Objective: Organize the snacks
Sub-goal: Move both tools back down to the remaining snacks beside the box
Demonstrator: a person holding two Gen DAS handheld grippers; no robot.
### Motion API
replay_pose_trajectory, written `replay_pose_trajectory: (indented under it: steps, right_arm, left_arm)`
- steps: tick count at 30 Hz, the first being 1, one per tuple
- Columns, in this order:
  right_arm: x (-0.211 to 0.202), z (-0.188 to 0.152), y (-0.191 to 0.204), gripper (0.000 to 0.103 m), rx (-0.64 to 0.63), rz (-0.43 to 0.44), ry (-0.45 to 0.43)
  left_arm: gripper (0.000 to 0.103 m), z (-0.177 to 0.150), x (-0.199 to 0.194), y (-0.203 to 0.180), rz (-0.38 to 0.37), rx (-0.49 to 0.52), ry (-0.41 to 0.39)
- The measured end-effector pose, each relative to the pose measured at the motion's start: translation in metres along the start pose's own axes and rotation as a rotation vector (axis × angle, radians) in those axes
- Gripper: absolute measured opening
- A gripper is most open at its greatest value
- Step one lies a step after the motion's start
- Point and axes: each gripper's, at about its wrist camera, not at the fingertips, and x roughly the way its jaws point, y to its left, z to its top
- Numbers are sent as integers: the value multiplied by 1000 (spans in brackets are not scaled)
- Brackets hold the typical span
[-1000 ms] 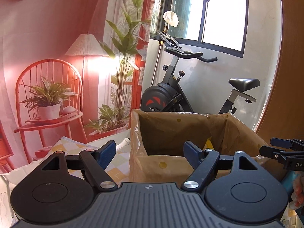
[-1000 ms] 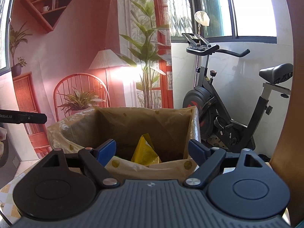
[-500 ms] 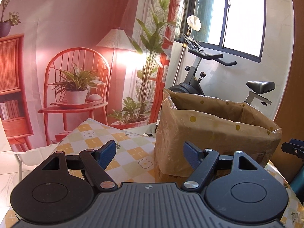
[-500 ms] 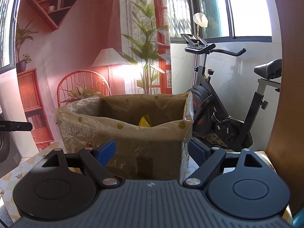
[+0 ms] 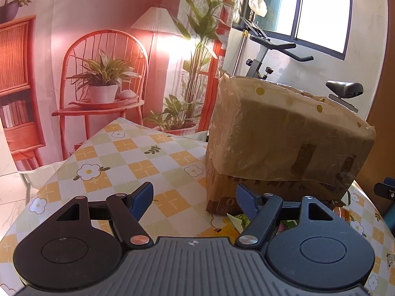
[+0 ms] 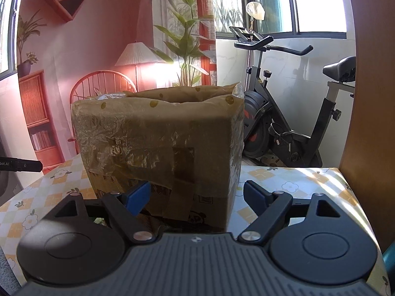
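Observation:
A brown cardboard box lined with dotted plastic stands on the checked tablecloth. It also shows in the right wrist view, straight ahead. My left gripper is open and empty, low over the table, just left of the box's near corner. Snack packets lie at the box's foot beside its right finger. My right gripper is open and empty, close in front of the box's lower face. The box's inside is hidden from both views.
An exercise bike stands behind the table at the right. A printed backdrop with a chair, a lamp and plants hangs behind. A wooden panel rises at the table's right edge. The other gripper's tip shows at the left.
Both grippers have dropped from above the box's rim to near table height and drawn back. The yellow packet inside the box is no longer visible. Both stayed open.

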Motion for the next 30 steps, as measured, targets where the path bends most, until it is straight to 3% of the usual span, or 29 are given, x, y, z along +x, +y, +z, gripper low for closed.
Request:
replay_pose_trajectory:
  steps: [15, 19, 27, 30]
  right_arm:
    - [4, -58, -11, 80, -38, -101, 80]
    - [7, -77, -20, 73, 1, -98, 146]
    - [10, -107, -5, 71, -20, -39, 351]
    - [11, -113, -1, 73, -1, -90, 385]
  left_arm:
    - [75, -33, 10, 4, 9, 17, 84]
    - [75, -39, 13, 6, 12, 24, 102]
    - [75, -48, 17, 4, -5, 21, 144]
    - [75, -51, 18, 2, -6, 20, 154]
